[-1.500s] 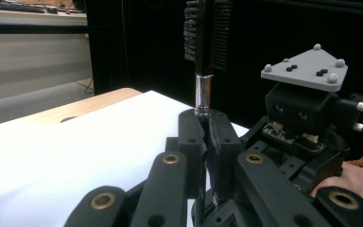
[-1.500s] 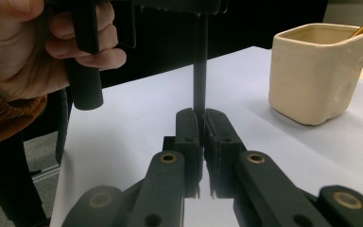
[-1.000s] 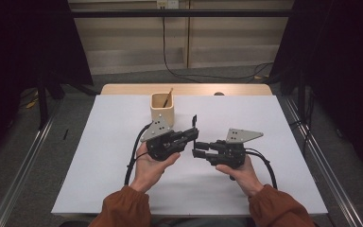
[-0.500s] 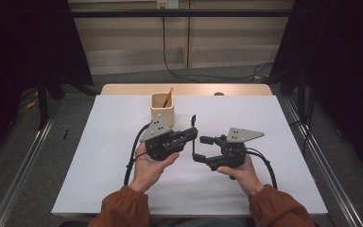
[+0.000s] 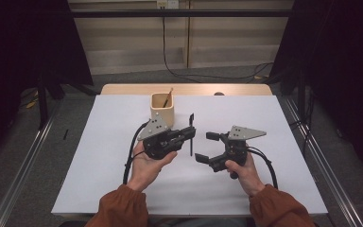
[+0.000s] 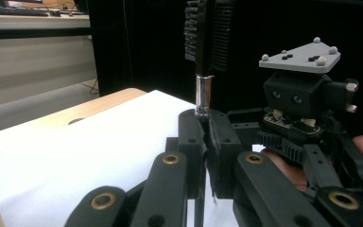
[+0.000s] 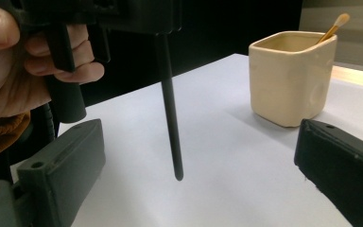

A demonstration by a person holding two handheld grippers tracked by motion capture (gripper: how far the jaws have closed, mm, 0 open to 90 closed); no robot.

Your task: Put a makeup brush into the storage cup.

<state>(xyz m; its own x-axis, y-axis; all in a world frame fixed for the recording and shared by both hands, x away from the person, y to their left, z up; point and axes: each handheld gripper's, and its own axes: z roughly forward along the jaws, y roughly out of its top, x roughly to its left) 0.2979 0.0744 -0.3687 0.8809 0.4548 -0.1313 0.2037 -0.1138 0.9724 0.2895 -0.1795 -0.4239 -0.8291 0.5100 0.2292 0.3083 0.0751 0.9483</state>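
Black and thin, the brush [image 5: 191, 135] stands upright at the centre of the high view, clamped at its silver ferrule by my left gripper [image 5: 189, 134], whose jaws are closed tight on it. My right gripper [image 5: 207, 147], just right of centre, has just been opening; its jaws stand wide, nothing pressed between them. Behind the brush, above centre, the cream cup [image 5: 163, 110] holds a wooden stick [image 5: 168, 97].
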